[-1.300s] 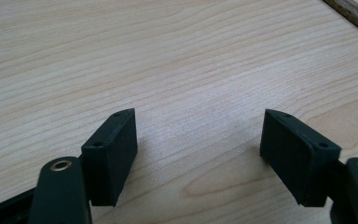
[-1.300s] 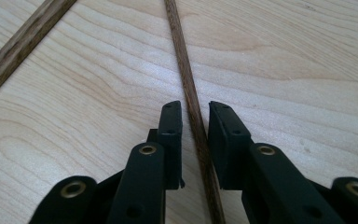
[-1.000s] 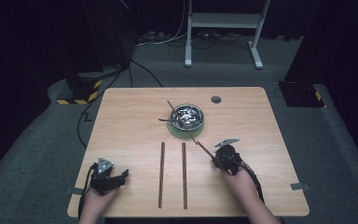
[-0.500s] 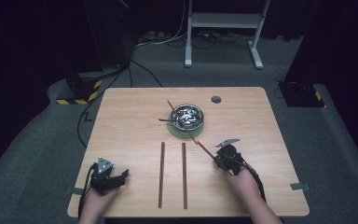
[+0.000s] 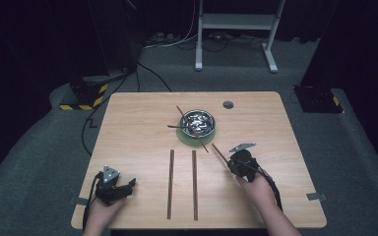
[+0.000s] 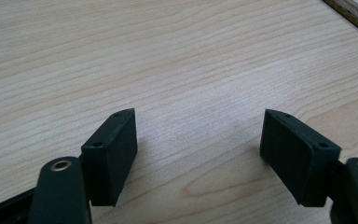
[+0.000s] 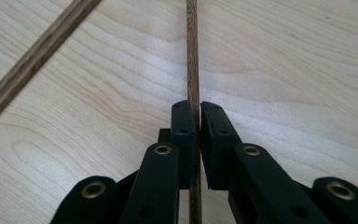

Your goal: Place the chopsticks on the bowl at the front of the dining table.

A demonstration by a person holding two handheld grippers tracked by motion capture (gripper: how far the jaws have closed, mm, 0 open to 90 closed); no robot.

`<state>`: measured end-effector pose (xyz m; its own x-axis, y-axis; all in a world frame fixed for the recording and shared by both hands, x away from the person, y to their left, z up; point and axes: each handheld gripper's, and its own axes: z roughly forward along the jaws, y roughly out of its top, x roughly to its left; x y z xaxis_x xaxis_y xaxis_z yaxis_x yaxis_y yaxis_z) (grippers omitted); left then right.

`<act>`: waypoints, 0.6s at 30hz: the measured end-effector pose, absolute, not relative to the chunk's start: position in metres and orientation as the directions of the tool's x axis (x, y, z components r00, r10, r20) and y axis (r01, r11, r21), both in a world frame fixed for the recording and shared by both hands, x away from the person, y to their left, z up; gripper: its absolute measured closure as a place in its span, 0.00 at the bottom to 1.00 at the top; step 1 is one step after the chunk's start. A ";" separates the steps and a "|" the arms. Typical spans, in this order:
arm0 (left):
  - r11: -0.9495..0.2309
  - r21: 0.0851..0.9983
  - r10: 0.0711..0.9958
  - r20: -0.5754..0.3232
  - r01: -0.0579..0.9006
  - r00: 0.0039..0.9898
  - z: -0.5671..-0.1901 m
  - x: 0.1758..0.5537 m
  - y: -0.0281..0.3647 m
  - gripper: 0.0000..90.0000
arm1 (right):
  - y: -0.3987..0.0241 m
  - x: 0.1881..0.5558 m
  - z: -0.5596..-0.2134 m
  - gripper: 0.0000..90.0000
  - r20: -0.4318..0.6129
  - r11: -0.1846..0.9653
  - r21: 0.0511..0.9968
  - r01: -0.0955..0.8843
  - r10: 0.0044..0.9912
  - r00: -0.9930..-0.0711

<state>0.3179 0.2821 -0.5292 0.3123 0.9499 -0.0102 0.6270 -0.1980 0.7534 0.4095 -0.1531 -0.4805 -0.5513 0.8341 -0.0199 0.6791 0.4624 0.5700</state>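
Observation:
My right gripper (image 5: 229,162) (image 7: 198,109) is shut on a thin dark wooden stick (image 5: 219,151) (image 7: 192,56) that lies on the table, pointing up-left toward the bowl. The stick runs straight between the two pads. A steel bowl (image 5: 199,122) on a green mat (image 5: 184,138) sits mid-table with several sticks leaning in it. Two more sticks (image 5: 171,182) (image 5: 194,183) lie parallel in front of the bowl. My left gripper (image 5: 129,185) (image 6: 198,135) rests open near the front left corner, with only bare wood between its pads.
The light wooden table (image 5: 128,128) has a small round dark hole (image 5: 228,104) at the back right. A neighbouring stick (image 7: 37,56) crosses the right gripper view's upper left. Cables and a white stand's base (image 5: 231,29) are on the floor beyond the table.

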 end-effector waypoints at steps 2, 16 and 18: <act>-0.198 0.753 0.950 -0.010 0.627 0.313 -0.529 0.318 0.282 0.30 | -0.153 0.410 -0.477 0.93 -0.027 0.464 0.576 0.673 0.834 -0.552; -0.199 0.754 0.950 -0.010 0.626 0.314 -0.529 0.318 0.282 0.30 | -0.148 0.418 -0.449 0.93 -0.044 0.456 0.618 0.640 0.833 -0.551; -0.198 0.754 0.950 -0.010 0.627 0.313 -0.529 0.318 0.282 0.30 | -0.145 0.421 -0.442 0.93 -0.046 0.452 0.629 0.633 0.834 -0.550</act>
